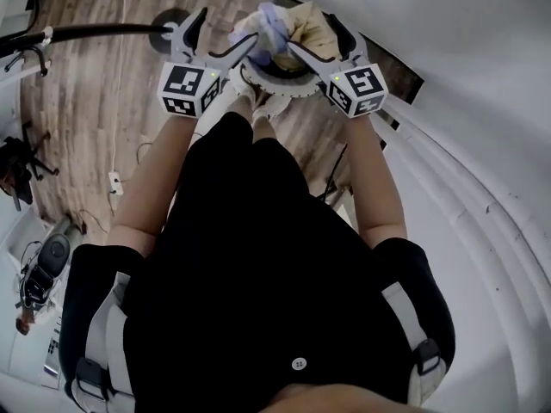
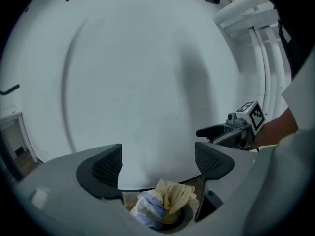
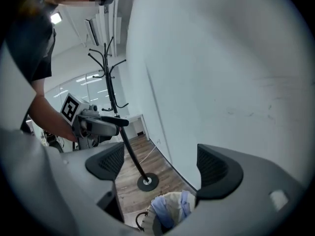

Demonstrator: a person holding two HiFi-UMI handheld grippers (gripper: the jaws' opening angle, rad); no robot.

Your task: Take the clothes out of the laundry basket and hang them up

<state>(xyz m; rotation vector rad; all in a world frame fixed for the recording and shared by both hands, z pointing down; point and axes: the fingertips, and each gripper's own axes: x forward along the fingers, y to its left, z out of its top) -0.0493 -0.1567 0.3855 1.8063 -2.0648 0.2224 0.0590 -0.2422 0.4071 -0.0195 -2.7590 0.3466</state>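
The left gripper (image 1: pixel 228 31) and right gripper (image 1: pixel 312 34) are hovering, fingers (image 2: pixel 106 166) spread wide and empty, over crumpled clothes (image 1: pixel 288 26) that are filling the laundry basket (image 1: pixel 286 98) at twelve o'clock.

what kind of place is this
Probably an indoor room, perhaps an office or lab corner: wood-look floor, a plain white wall, a black coat stand, and a basket of clothes on the floor.

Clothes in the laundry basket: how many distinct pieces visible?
2: a pale lavender-blue garment at the heap's left in the left gripper view, a crumpled cream-yellow garment touching its right. Others may lie hidden underneath in the round white basket.
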